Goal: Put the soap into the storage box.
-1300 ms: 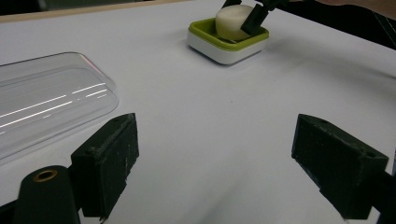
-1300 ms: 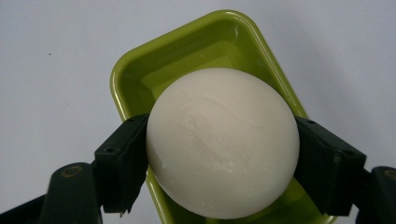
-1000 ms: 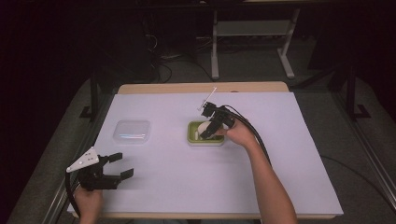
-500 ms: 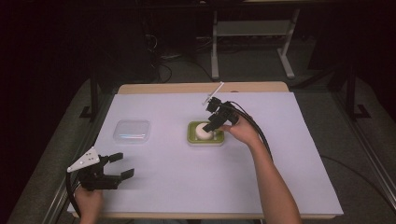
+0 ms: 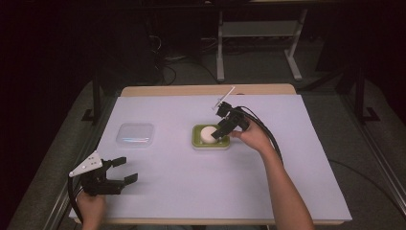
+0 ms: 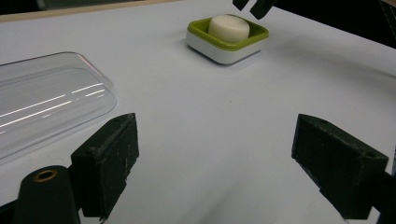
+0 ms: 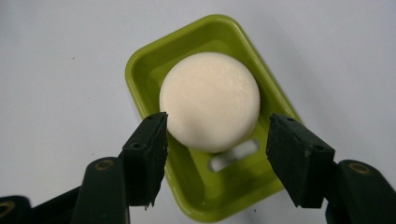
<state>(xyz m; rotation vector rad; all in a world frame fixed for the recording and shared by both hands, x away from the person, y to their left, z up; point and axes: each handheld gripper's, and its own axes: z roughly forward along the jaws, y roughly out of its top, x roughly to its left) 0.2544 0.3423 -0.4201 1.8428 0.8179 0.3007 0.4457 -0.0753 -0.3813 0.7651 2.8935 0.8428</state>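
Nearest the person, the left gripper (image 5: 125,171) rests on the white table cover (image 5: 182,182), jaws spread wide with nothing between them. Just beyond it a clear plastic lid (image 5: 136,134) lies flat. Farther back, mid-table, the green soap dish (image 7: 154,70) holds a round white soap bar (image 7: 210,100) lying flat, with no long axis. The right gripper (image 7: 217,158) hovers over it; its jaws have just been opening a little, pads apart from the bar.
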